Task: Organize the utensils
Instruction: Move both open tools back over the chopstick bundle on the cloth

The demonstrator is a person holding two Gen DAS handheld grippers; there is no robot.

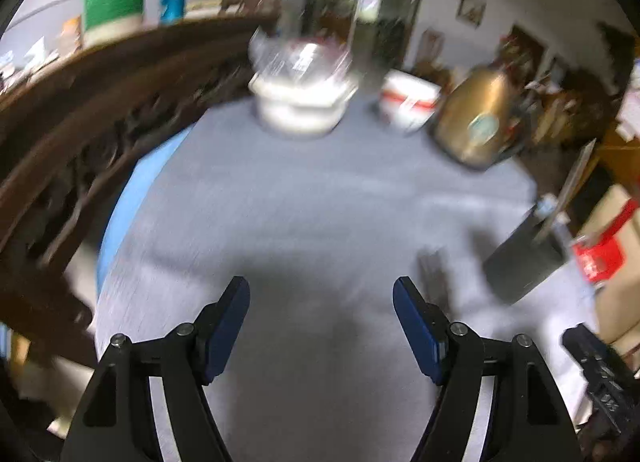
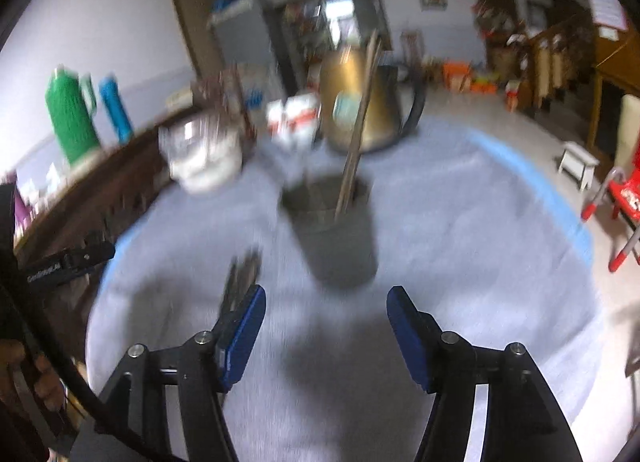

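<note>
Both views are blurred. On the round grey table (image 2: 460, 229), the left gripper (image 1: 321, 304) is held with jaws apart, nothing between them, over bare cloth. To its right, a dark utensil (image 2: 240, 278) is seen lying flat, just beyond the right gripper's left finger. The right gripper (image 2: 326, 312) is likewise spread and empty. Just beyond it the dark holder (image 2: 336, 238) stands upright with chopsticks (image 2: 356, 149) inside. Far off, a white bowl (image 2: 204, 165), carton (image 2: 296, 121) and brass kettle (image 2: 360, 101) are lined up.

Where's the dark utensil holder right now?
In the right wrist view the dark utensil holder stands mid-table, ahead of the open right gripper, in front of the gold kettle, chopsticks inside.
</note>
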